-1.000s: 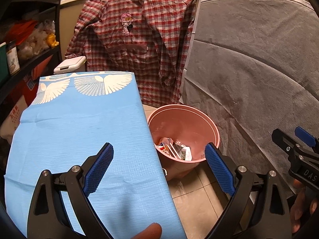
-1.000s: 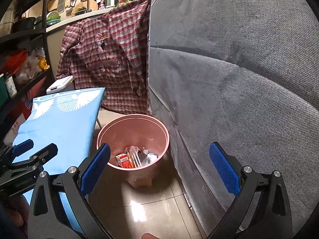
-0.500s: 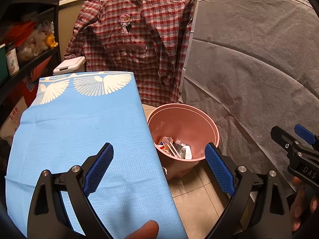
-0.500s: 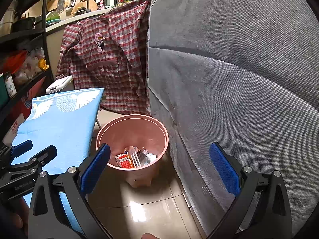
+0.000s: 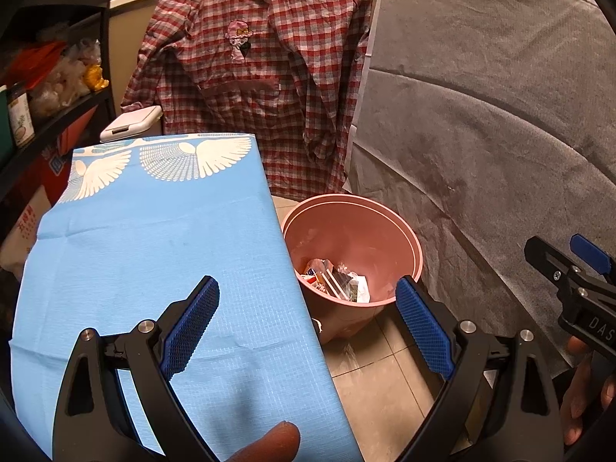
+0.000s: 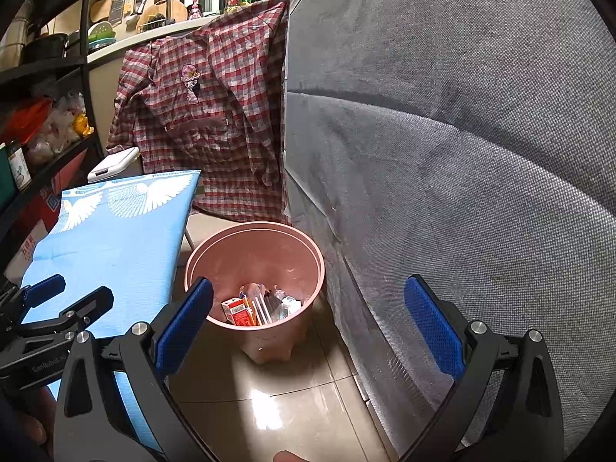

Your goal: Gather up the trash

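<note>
Both the left gripper (image 5: pixel 307 317) and right gripper (image 6: pixel 308 313) are held spread and empty. Trash (image 6: pixel 258 307) is seen in the bin (image 6: pixel 308 239), at 12 o'clock. The bin could be tipped if its rim is clipped.

I see a red-and-grey plaid shirt (image 5: pixel 265 88) hanging from the counter edge (image 6: pixel 127 44), with a pink patch on its chest. Grey fabric sheeting (image 6: pixel 462 154) covers the surface on the right. A blue cloth (image 5: pixel 154 269) printed with white wings covers the table on the left; a white box (image 5: pixel 131 123) sits just beyond its far end. Dark shelving (image 6: pixel 42 123) holds bags and a jar. The floor (image 6: pixel 300 392) is glossy beige tile.
</note>
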A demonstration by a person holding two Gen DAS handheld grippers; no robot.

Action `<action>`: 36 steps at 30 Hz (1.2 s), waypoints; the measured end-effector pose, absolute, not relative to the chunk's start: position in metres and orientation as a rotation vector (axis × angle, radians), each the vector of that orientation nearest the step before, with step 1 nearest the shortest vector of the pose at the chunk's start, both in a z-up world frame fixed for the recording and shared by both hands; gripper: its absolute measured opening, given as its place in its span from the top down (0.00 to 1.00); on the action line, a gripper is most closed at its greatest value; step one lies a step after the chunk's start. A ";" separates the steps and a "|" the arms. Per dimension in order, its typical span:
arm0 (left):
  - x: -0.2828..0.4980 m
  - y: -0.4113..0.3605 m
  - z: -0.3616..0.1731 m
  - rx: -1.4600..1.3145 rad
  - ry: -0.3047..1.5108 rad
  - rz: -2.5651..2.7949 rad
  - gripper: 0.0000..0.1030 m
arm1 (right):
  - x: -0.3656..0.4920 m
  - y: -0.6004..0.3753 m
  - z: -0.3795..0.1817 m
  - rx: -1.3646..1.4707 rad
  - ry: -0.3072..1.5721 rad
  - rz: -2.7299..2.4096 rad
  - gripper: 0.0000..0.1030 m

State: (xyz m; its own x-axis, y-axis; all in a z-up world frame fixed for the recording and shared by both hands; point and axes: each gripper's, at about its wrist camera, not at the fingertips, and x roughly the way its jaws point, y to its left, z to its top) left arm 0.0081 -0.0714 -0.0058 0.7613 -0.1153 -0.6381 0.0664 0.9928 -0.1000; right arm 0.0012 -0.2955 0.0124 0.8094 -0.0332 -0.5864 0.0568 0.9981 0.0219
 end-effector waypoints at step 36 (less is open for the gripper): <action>0.006 -0.070 -0.002 -0.060 0.690 -0.090 0.13 | 0.003 -0.300 0.012 0.035 0.626 -0.051 0.05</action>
State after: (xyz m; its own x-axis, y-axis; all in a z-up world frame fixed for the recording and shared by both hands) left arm 0.0060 -0.0700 -0.0021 0.7678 -0.1030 -0.6324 0.0635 0.9944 -0.0849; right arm 0.0033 -0.3001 0.0116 0.8092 -0.0369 -0.5864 0.0581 0.9982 0.0174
